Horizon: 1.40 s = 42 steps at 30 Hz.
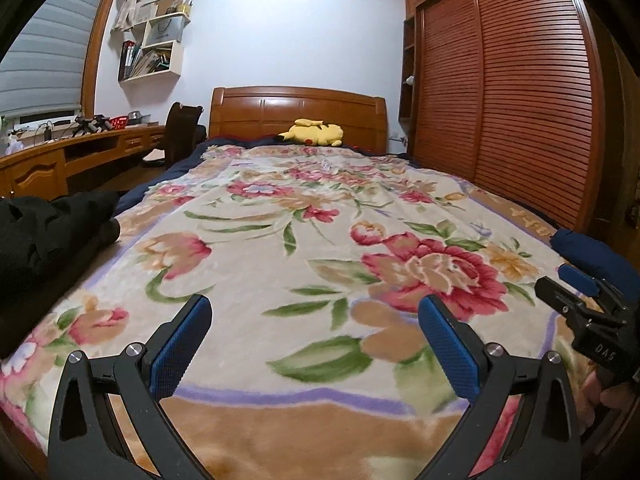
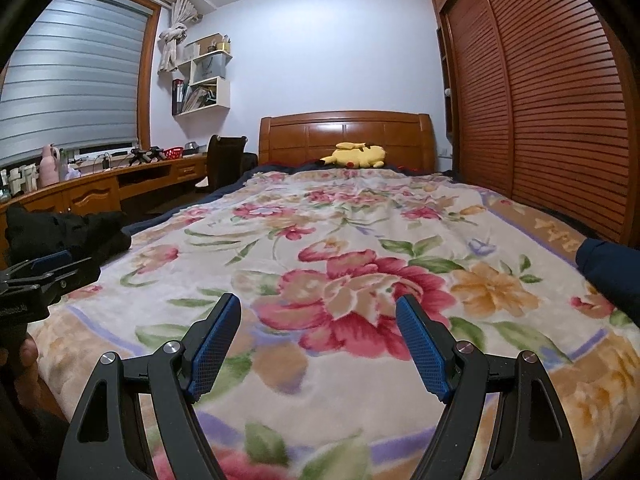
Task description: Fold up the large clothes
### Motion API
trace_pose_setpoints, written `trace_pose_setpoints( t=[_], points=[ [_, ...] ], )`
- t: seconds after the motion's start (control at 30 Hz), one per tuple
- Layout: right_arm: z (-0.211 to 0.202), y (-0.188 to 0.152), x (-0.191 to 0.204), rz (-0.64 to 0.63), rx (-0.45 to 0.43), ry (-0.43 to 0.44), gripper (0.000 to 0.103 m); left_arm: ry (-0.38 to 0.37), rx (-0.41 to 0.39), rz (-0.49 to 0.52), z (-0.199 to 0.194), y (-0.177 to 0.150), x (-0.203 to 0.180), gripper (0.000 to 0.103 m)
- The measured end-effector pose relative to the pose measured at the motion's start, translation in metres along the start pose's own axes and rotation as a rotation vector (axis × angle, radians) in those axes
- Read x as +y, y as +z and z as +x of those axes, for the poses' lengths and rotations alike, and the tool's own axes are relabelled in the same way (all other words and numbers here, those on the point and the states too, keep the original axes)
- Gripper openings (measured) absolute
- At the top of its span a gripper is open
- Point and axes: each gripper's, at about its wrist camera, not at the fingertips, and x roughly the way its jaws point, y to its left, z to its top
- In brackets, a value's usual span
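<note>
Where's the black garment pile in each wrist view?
Left wrist: black garment pile at the left edge, mid-height, on the bed's left side.
Right wrist: black garment pile at the left edge, mid-height, just behind the left gripper.
Shared landmark: yellow plush toy at the headboard.

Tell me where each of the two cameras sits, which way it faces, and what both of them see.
Left wrist view: sits on the left hand-held gripper, jaws open, facing up the floral blanket toward the headboard; the right hand-held gripper and fingers show at right.
Right wrist view: sits on the right hand-held gripper, jaws open, facing the same way; the left hand-held gripper shows at left.
Shared: blanket, headboard, yellow plush toy, black garment, slatted wardrobe.
</note>
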Motion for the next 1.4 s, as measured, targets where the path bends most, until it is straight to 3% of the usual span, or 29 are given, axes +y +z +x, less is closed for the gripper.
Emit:
trace_pose_setpoints(
  t=[1.4],
  points=[
    [0.012,-0.002,-0.014,-0.017,0.019,0.000,0.082,0.008,0.000,0.048,0.001,-0.006,-0.002,0.103]
  ],
)
